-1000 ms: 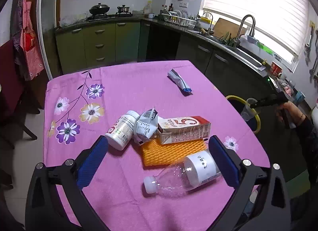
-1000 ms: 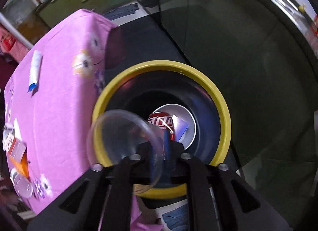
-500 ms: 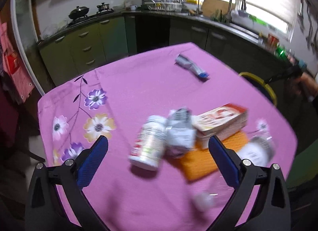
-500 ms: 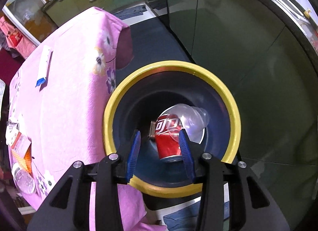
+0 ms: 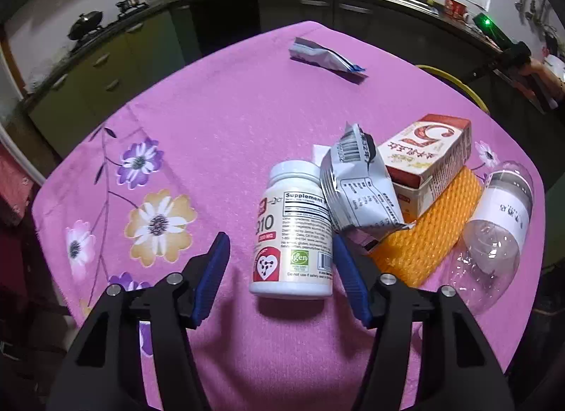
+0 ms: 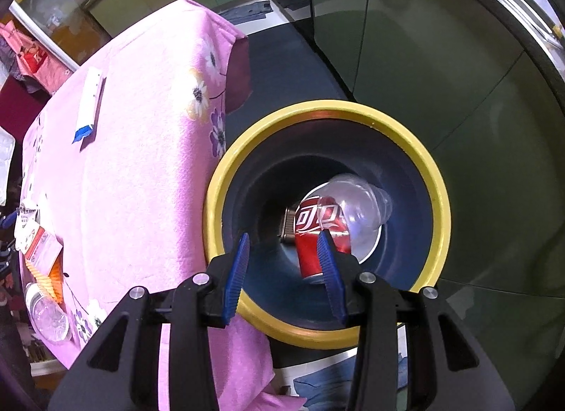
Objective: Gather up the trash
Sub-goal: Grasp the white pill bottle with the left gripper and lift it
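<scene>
Here, mid-cleanup in a home kitchen:

Scene: a counter (image 5: 219,121) under a pink flowered cloth, with a yellow-rimmed bin (image 6: 438,199) standing on the floor just beside its edge.

Left hand-held gripper (image 5: 280,262): its jaws have just been closing and now straddle the base of a white supplement bottle (image 5: 295,231) lying on its side; the right pad looks to touch the bottle, the left pad stands clear, so nothing is clamped yet.

Right hand-held gripper (image 6: 282,259): released and empty, hanging above the bin mouth.

Done so far: a red soda can (image 6: 317,234) and a clear plastic cup (image 6: 360,206) lie at the bottom of the bin.

Left to collect: the supplement bottle; a grey crumpled pouch (image 5: 356,185) leaning against it; a red-and-white carton (image 5: 429,153) on an orange foam sheet (image 5: 430,231); a clear plastic bottle (image 5: 494,231) near the counter's edge; and a blue-tipped wrapper (image 5: 325,58) lying well apart at the far side. By this count, the job appears less than half finished.

Hard to make out: a dark object beside the can in the bin cannot be identified; white paper under the pouch is mostly covered; the bin shows only as a sliver of rim from the left wrist view; the clear bottle's cap end is blurred against the cloth.
</scene>
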A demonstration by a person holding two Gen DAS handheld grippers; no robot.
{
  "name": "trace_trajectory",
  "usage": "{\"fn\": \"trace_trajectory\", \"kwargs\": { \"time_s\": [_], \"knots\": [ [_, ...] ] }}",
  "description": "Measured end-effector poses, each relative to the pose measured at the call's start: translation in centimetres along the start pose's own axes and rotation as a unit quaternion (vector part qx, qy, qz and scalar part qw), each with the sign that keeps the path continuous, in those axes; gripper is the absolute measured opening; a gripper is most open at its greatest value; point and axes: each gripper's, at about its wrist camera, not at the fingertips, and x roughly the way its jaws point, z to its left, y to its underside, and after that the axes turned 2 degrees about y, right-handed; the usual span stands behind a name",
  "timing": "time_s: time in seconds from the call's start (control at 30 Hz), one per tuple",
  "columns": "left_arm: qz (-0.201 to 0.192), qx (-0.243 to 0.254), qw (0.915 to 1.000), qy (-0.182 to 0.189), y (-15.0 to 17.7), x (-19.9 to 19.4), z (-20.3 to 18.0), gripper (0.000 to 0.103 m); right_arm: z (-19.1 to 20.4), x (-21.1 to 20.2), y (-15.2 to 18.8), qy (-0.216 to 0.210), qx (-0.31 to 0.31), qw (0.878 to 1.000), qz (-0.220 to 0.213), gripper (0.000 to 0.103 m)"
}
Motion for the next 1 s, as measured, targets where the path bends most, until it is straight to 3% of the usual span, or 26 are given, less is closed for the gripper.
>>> {"fn": "trace_trajectory", "kwargs": {
  "time_s": [0.23, 0.57, 0.77, 1.0],
  "knots": [
    [0.02, 0.015, 0.9997, 0.003, -0.2, 1.5, -0.3, 0.045, 0.1, 0.1, 0.3, -0.002, -0.001, 1.0, 0.004, 0.041],
    [0.007, -0.015, 0.9998, -0.01, -0.6, 1.5, 0.1, 0.045, 0.4, -0.5, 0.8, -0.014, -0.005, 1.0, -0.003, 0.041],
    [-0.02, -0.025, 0.9991, -0.027, -0.9, -1.8, 0.2, 0.045, 0.2, -1.0, 1.1, -0.015, -0.004, 1.0, -0.008, 0.041],
    [-0.056, 0.004, 0.998, -0.027, -3.3, -6.5, -2.8, 0.045, -0.8, -1.4, 1.4, -0.022, 0.008, 1.0, -0.014, 0.041]
  ]
}}
